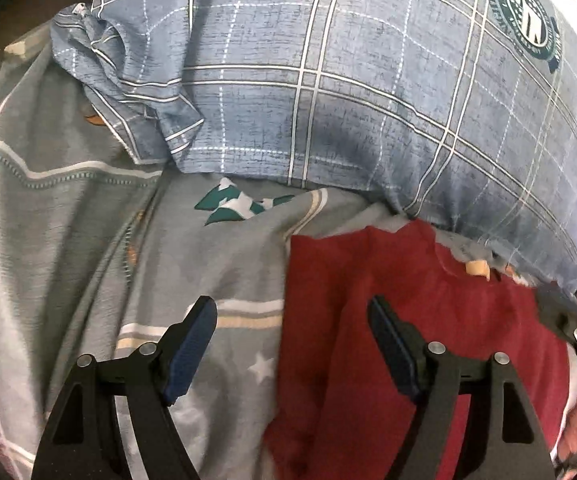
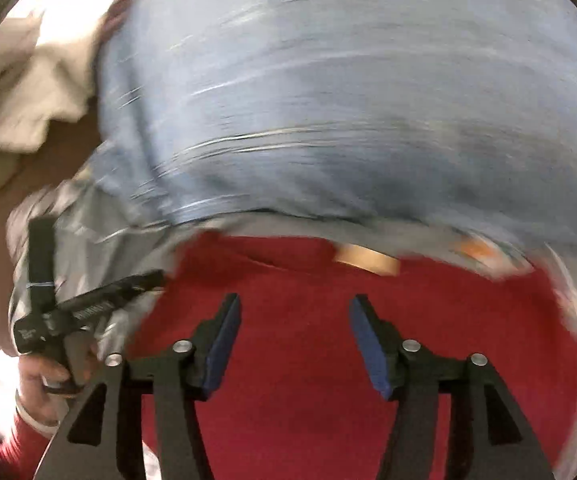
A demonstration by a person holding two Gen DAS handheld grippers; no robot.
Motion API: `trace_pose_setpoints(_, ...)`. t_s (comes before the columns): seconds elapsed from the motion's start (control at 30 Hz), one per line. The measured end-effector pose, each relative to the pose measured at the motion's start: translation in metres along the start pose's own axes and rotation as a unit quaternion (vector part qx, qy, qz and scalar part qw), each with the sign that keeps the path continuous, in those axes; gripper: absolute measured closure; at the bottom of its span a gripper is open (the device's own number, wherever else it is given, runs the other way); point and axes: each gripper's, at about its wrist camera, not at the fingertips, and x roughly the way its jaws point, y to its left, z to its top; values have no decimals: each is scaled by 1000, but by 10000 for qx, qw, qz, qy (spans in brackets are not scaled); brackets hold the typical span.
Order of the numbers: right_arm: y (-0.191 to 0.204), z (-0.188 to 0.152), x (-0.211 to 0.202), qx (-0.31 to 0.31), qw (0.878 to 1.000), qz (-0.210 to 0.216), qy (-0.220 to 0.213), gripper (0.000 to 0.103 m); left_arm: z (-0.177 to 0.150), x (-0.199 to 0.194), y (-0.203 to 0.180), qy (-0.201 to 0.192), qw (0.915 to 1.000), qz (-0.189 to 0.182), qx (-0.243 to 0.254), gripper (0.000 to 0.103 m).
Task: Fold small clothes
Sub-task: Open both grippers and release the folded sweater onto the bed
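A red garment [image 1: 420, 344] lies spread on a bed covered by a grey sheet [image 1: 68, 240] with stripes and stars. It sits just below a blue plaid pillow [image 1: 368, 80], and its top edge with the tan neck label [image 1: 475, 268] nearly touches the pillow. The left tool [image 1: 292, 344] hovers over the garment's left edge with its jaws wide and nothing between them; one finger is above the sheet, the other above the red cloth. The right tool [image 2: 294, 340] is over the middle of the garment, jaws also wide and empty; its view is smeared by motion, so fine detail is lost there. In that view the left tool appears off the garment's left side, held in the person's hand [image 2: 48, 376].

This looks like the start of a fold: the garment seems to lie flat and nothing is gripped yet. The next move probably calls for each tool to close on an edge or corner of the red cloth, pinching only the garment and not the sheet beneath.

Room is tight toward the pillow. The open sheet to the left offers free space.
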Motion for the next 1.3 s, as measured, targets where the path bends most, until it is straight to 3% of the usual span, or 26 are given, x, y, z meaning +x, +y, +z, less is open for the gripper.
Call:
trace_pose_setpoints(0.07, 31, 14, 25, -540, 9985, 42, -11, 29, -3, -10, 1, 4, 9999, 45, 112, 26)
trace_pose_setpoints(0.13, 47, 26, 52, -832, 9965, 73, 41, 25, -4, -15, 4, -42, 9997, 142, 176, 26)
trace_pose_setpoints(0.27, 57, 34, 104, -1139, 9920, 283, 476, 28, 1, -20, 15, -87, 9998, 100, -113, 26)
trace_pose_setpoints(0.3, 56, 30, 111, -1173, 9909, 322, 573, 39, 2, -19, 17, -69, 9998, 61, -184, 26)
trace_pose_setpoints(0.33, 58, 30, 121, -1221, 9897, 242, 704, 84, 2, -18, 19, -53, 9996, 22, -258, 26)
trace_pose_setpoints(0.37, 59, 28, 129, -1277, 9882, 131, 840, 93, 3, -18, 20, -52, 9996, 14, -292, 26)
trace_pose_setpoints(0.5, 60, 31, 135, -1163, 9908, 87, 688, 93, 4, -18, 16, -121, 9997, 35, -193, 26)
trace_pose_setpoints(0.67, 56, 32, 158, -849, 9927, -180, 837, 91, 0, -9, 4, -32, 10000, -44, -39, 26)
trace_pose_setpoints(0.83, 34, 24, 100, -274, 9974, 46, 658, 55, -7, 1, -17, 114, 9992, -54, 392, 26)
trace_pose_setpoints(0.9, 16, 8, 59, -286, 9983, -198, 471, 45, -10, 6, -22, 175, 9986, -15, 500, 26)
trace_pose_setpoints(0.93, 4, -3, 38, -369, 9971, -559, 372, 43, -10, 9, -24, 197, 9985, 14, 516, 26)
trace_pose_setpoints(1.03, -39, -24, -1, -333, 9881, -1479, 248, 43, -11, 23, -25, 338, 9986, 81, 402, 25)
trace_pose_setpoints(1.13, -105, -41, -17, 262, 9715, -2320, 414, 44, -9, 33, -24, 400, 9988, 54, 259, 21)
trace_pose_setpoints(1.17, -122, -47, -18, 429, 9696, -2361, 467, 49, -10, 33, -24, 388, 9989, 65, 255, 20)
trace_pose_setpoints(1.2, -139, -52, -15, 730, 9747, -2061, 469, 49, -10, 33, -25, 361, 9989, 98, 289, 20)
trace_pose_setpoints(1.3, -144, -54, -24, 1047, 9776, -1807, 260, 49, -12, 33, -29, 261, 9985, 213, 434, 20)
